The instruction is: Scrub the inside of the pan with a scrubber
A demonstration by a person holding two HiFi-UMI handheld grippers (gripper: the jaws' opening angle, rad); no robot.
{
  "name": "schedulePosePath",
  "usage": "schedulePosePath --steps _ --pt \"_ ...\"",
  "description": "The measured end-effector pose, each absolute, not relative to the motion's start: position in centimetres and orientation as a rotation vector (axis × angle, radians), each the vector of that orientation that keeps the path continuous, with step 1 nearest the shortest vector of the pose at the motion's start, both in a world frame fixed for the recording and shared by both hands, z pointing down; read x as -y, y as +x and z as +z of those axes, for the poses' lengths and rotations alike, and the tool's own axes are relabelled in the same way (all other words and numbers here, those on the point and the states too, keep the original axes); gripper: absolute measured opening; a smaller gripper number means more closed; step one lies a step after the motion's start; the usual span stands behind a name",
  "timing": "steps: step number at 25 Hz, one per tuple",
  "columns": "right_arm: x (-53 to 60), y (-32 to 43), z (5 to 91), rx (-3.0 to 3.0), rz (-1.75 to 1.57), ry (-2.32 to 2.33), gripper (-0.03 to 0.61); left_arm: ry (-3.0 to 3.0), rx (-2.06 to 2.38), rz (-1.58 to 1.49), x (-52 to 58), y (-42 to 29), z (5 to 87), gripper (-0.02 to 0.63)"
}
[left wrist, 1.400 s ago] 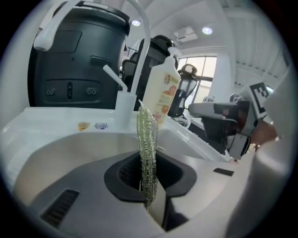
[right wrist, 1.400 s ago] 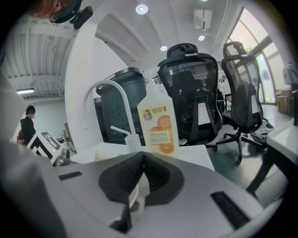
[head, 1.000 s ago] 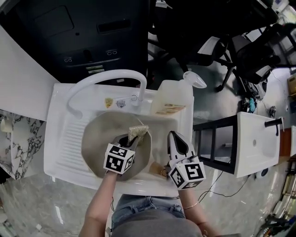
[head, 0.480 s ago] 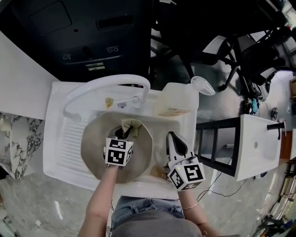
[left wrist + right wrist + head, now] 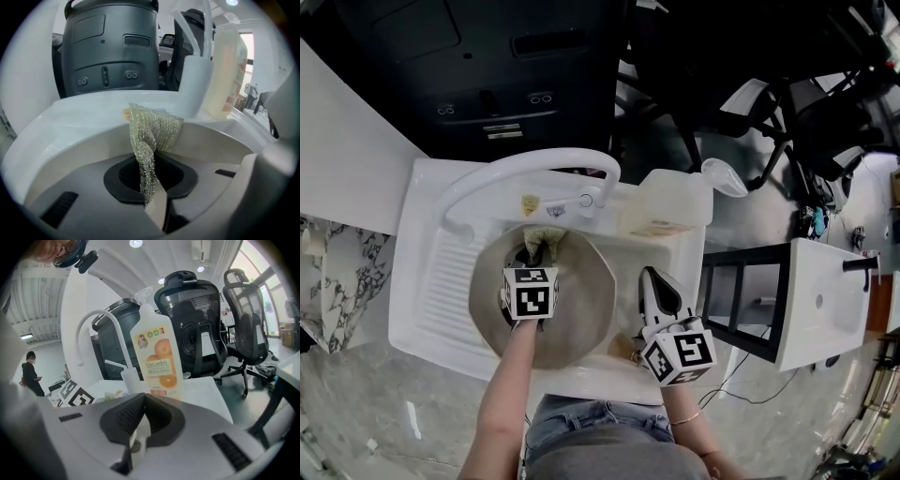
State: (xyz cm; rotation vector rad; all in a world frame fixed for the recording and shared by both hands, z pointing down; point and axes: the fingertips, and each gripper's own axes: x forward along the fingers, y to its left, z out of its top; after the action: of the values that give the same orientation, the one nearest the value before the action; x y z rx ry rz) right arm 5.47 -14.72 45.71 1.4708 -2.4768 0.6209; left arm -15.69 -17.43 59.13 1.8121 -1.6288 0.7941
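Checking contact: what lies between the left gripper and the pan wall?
The scrubber, clamped by the left gripper, reaches the pan wall, per left gripper view.

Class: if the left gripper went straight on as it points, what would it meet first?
Probably the far inner wall of the pan; the scrubber in the left gripper seems to touch it.

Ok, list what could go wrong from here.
1. The left gripper pinches only a narrow fold of the glittery mesh scrubber; it may pull free against the round beige pan.
2. The right gripper is shut beside the pan, not holding it, so the pan may slide in the white sink.
3. The orange-labelled soap bottle stands near that gripper; a swing could topple it.
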Motion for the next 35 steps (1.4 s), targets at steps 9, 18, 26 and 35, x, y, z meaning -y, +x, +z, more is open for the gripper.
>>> schedulePosePath --steps 9,18,26,35 --pt "14.1 4.3 45.5 2.503 0.605 1.414 0.011 1.602 1.776 0.796 15.8 -20.7 58.8 0.064" --pt "13.3 3.8 44.9 2.529 0.588 1.379 0.011 1.424 1.901 0.846 13.3 -23.7 57.5 0.066" --pt "12.5 3.1 44.0 2.572 0.565 1.343 0.011 1.332 1.959 0.831 11.0 -25.4 56.1 0.066" --pt "11.1 2.4 42.8 2.609 0.541 1.304 0.011 1.255 2.036 0.699 9.0 -25.9 53.4 0.066"
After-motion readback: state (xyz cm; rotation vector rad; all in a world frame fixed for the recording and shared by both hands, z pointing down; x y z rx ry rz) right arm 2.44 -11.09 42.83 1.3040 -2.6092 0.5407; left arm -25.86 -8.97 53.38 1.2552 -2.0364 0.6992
